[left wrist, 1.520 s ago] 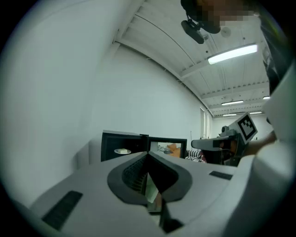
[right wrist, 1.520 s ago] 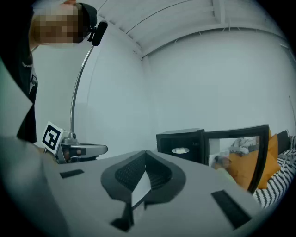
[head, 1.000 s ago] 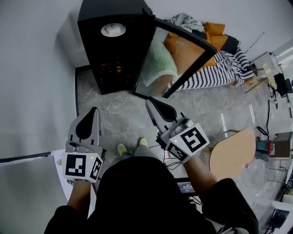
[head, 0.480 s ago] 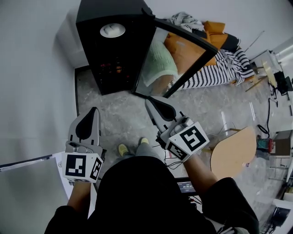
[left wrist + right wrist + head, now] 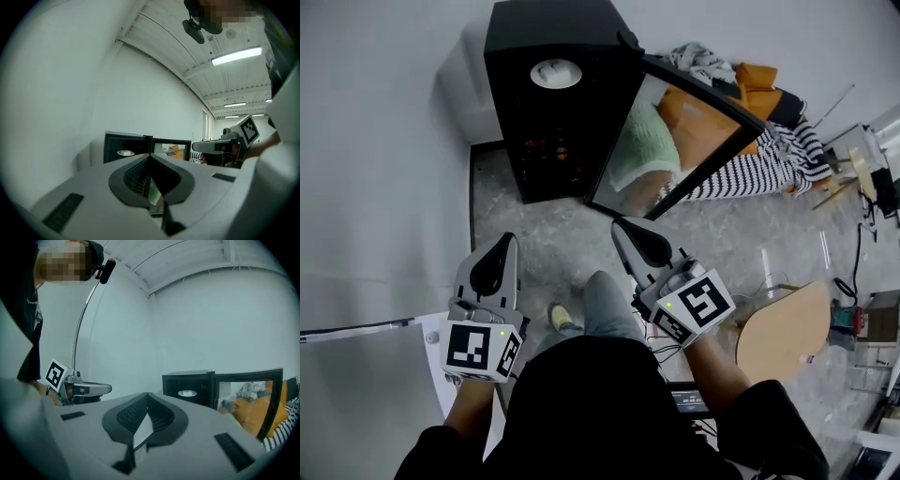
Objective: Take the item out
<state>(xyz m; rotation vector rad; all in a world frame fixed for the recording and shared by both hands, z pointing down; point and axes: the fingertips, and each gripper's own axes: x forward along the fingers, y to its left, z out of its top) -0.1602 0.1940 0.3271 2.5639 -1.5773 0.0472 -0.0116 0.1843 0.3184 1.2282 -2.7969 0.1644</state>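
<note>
The person stood on the speckled grey floor [image 5: 553,244] facing a black cabinet [image 5: 558,23] that sat against the far wall, with its glass door [image 5: 675,141] swung open to the right. On a shelf high inside the cabinet lay the white dish [image 5: 556,73], well apart from both tools and untouched. Lower in the dark interior a few small reddish shapes showed, too dim to make out.

The left gripper [image 5: 504,242] was held at the near left, pointing toward the cabinet. Its jaws were clenched tip to tip, with nothing between them. The right gripper [image 5: 623,228] was at about the same height on the right, angled toward the foot of the open door. Its jaws were pressed together and empty too. Neither tool reached the cabinet; both hung over the floor in front of it.

Behind the door, at the far right, a striped cloth [image 5: 769,159] and an orange cushion [image 5: 755,75] lay in a heap. A round wooden board [image 5: 783,328] stood at the near right, beside the person's right arm.
</note>
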